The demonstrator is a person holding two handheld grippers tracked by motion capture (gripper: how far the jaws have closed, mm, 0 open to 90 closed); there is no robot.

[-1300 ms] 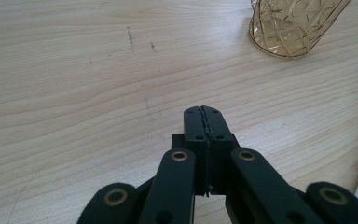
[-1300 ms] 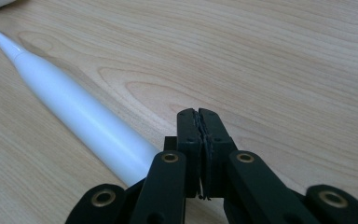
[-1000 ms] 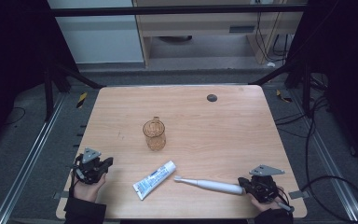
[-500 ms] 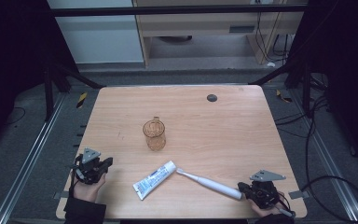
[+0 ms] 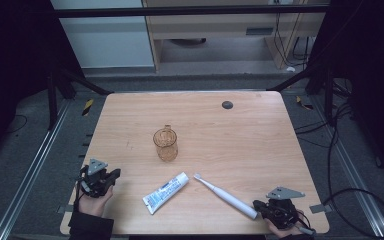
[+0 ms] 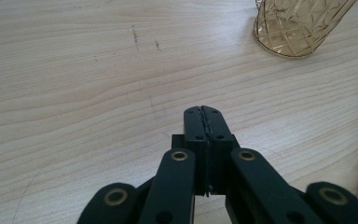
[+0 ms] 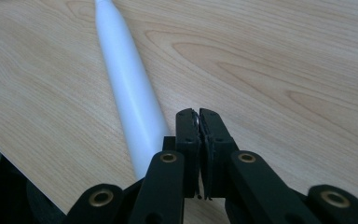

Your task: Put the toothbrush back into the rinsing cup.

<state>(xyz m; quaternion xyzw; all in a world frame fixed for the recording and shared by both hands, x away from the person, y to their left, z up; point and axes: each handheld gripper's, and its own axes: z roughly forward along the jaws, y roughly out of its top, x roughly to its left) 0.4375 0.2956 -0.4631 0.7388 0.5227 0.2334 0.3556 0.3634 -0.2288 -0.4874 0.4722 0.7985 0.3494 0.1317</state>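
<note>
Around: 1 amber glass cup (image 5: pixel 165 144) stands upright mid-counter; 1 toothpaste tube (image 5: pixel 165 192) lies flat between the 2 tools; 1 small dark disc (image 5: pixel 227 104) sits near the far edge.
Counter: light wood counter (image 5: pixel 260 145), bare between the items.
Toothbrush: 1 white electric toothbrush (image 5: pixel 225 195) lies flat at the near right, brush head toward the tube, handle end just beside the right tool.
In the way: the tube's cap end lies near the brush head, apart from it; the cup is well apart.
Left tool: left tool (image 6: pixel 204 112) rests at the near-left corner, jaws pressed together, holding nothing.
Right tool: right tool (image 7: pixel 198 114) has its jaws closed and empty; the toothbrush handle lies alongside its left jaw.
Hands: 2, each holding 1 tool.
</note>
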